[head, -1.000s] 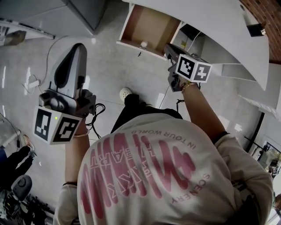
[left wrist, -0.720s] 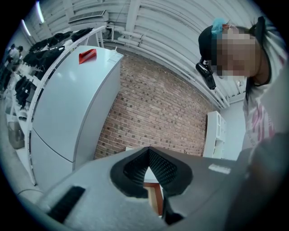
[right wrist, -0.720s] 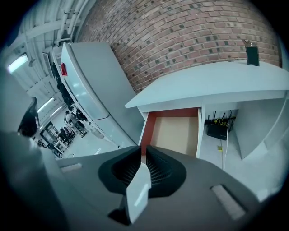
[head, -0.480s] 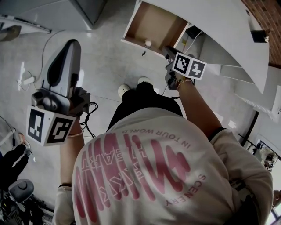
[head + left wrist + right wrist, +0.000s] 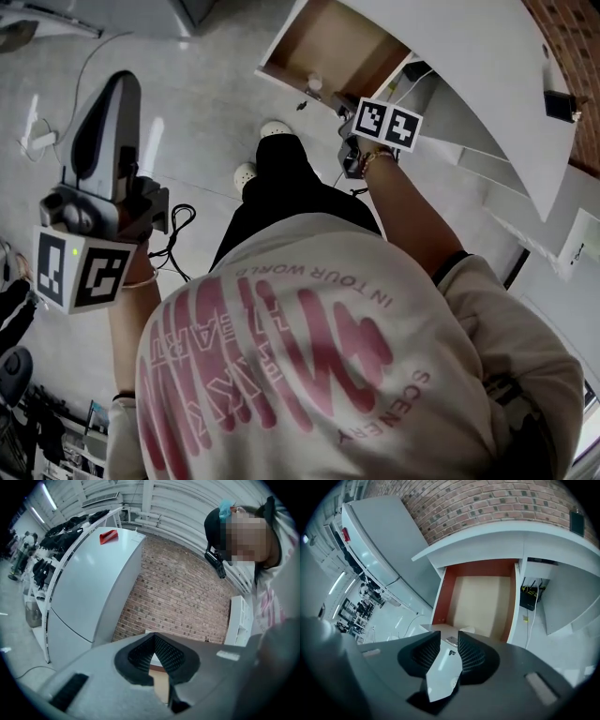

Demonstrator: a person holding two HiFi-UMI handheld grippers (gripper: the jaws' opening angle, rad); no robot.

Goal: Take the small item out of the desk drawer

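Red brick wall [image 5: 487,508] stands behind a white curved desk [image 5: 511,541], and under the desk top a drawer [image 5: 480,597] is pulled well out, showing its bare light-brown bottom and reddish side walls. Pale grey floor [image 5: 216,122] lies below.

The right gripper [image 5: 449,634] points steeply down at the front of the drawer. Its jaws have just been opening and now stand partly apart, with nothing held between them. Through the gap shows the drawer's white front panel with a small metal pull [image 5: 451,641], just beyond the tips; the pads are not pressing on it. The small item [image 5: 467,630], a whitish rounded thing, lies on the drawer bottom right behind the front panel, just ahead of this gripper's tips and slightly to their right, untouched.

The left gripper [image 5: 153,639] is held out level on the person's other side, well apart from the drawer. Its tips meet and it carries nothing. Ahead of it stand a tall white cabinet [image 5: 93,573] and more brick wall.
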